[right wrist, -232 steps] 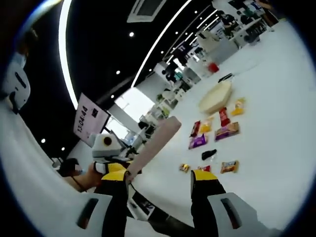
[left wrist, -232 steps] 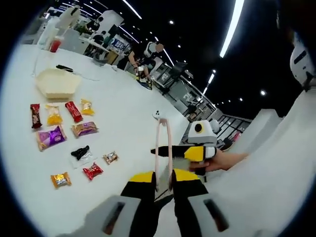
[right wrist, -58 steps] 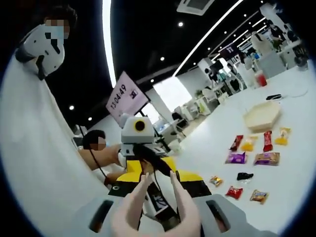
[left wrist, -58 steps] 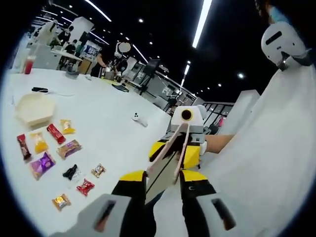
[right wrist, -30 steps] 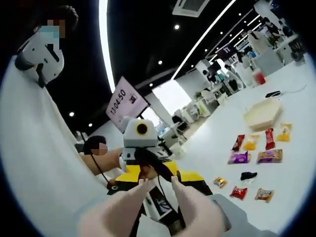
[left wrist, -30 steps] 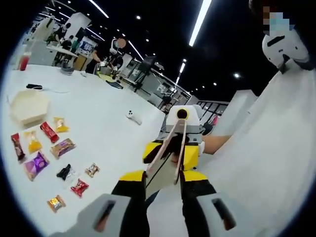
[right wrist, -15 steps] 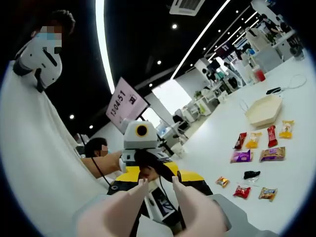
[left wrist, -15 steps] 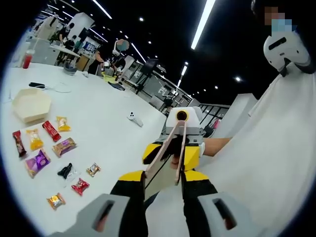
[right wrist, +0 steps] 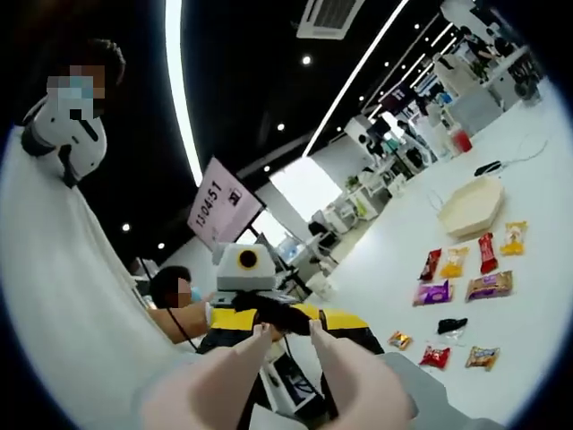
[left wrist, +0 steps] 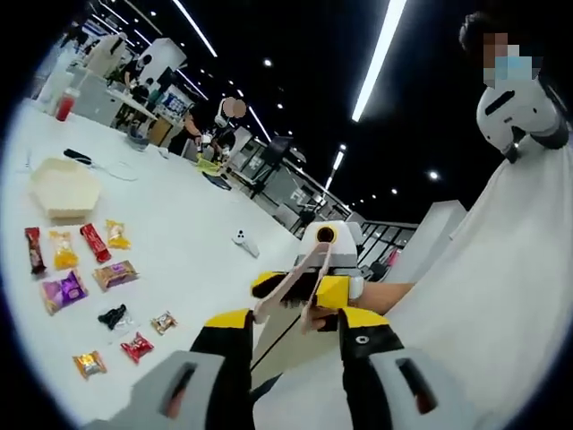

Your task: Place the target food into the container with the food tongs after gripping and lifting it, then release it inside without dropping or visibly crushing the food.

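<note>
Pink food tongs (left wrist: pixel 291 288) sit clamped between the left gripper's (left wrist: pixel 291 327) jaws, tips near the right gripper (left wrist: pixel 324 269). Right gripper state unclear. Left of it on the white table (left wrist: pixel 179 242): wrapped snacks (left wrist: pixel 89 269) and hexagonal container (left wrist: pixel 63 186).

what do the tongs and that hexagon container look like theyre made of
The tongs look like smooth matte plastic or silicone: pale pink, rounded arms, no metallic glint. The hexagonal container looks like matte paper pulp or light wood: uniform cream-beige with no shine. Too small to say which.
</note>
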Demonstrator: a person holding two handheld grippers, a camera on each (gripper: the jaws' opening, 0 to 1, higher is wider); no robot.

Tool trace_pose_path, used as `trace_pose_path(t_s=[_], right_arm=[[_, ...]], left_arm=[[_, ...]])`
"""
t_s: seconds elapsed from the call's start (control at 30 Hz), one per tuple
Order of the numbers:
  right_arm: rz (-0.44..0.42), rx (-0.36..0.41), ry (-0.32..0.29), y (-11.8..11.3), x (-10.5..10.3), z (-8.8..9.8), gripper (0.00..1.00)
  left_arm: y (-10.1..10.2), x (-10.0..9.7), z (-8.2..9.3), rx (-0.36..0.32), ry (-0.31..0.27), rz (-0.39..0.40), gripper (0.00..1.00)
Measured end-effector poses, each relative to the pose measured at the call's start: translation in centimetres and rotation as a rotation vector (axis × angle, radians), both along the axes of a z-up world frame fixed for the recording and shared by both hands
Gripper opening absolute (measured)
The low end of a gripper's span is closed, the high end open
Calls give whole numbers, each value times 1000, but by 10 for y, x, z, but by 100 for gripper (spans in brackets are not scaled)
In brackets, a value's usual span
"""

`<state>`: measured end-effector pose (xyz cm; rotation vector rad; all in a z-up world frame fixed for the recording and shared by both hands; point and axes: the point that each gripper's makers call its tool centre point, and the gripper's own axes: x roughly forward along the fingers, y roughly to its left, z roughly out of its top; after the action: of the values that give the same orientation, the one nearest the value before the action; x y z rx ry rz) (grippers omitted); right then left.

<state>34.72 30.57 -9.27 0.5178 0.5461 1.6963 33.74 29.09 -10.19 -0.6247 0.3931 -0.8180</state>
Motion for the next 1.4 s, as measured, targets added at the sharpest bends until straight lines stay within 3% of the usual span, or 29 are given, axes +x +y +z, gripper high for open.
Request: trace_pose_path(t_s=[0.17, 0.33, 0.47, 0.7, 0.8, 0.97, 1.07, 1.27, 1.33, 1.4], right_arm=[[-33, 12, -37, -1, 12, 5, 26], [-50, -2, -89, -2, 23, 5, 27], [-39, -23, -149, -4, 27, 6, 27], [-72, -43, -216, -6, 40, 2, 27], [-72, -76, -265, -6, 44, -5, 27], [-76, -133, -342, -7, 53, -16, 28], [-57, -162, -337, -8, 55, -20, 28], [-83, -146, -338, -12, 65, -24, 28], [-84, -161, -341, -13, 68, -29, 28], [-82, -177, -366, -15, 72, -35, 28]], left_arm=[[5, -1, -4, 18, 7, 17, 45], [19, 6, -11, 38, 15, 101, 63], [25, 11, -13, 32, 27, 140, 65], [30, 18, -20, 53, 37, 201, 79], [32, 20, -16, 33, 24, 227, 81], [35, 25, -10, -17, 17, 283, 94], [36, 25, -13, -7, 30, 286, 94], [35, 24, -14, 4, 30, 300, 99], [30, 21, -14, 7, 30, 282, 99], [21, 15, -23, 58, 68, 234, 99]])
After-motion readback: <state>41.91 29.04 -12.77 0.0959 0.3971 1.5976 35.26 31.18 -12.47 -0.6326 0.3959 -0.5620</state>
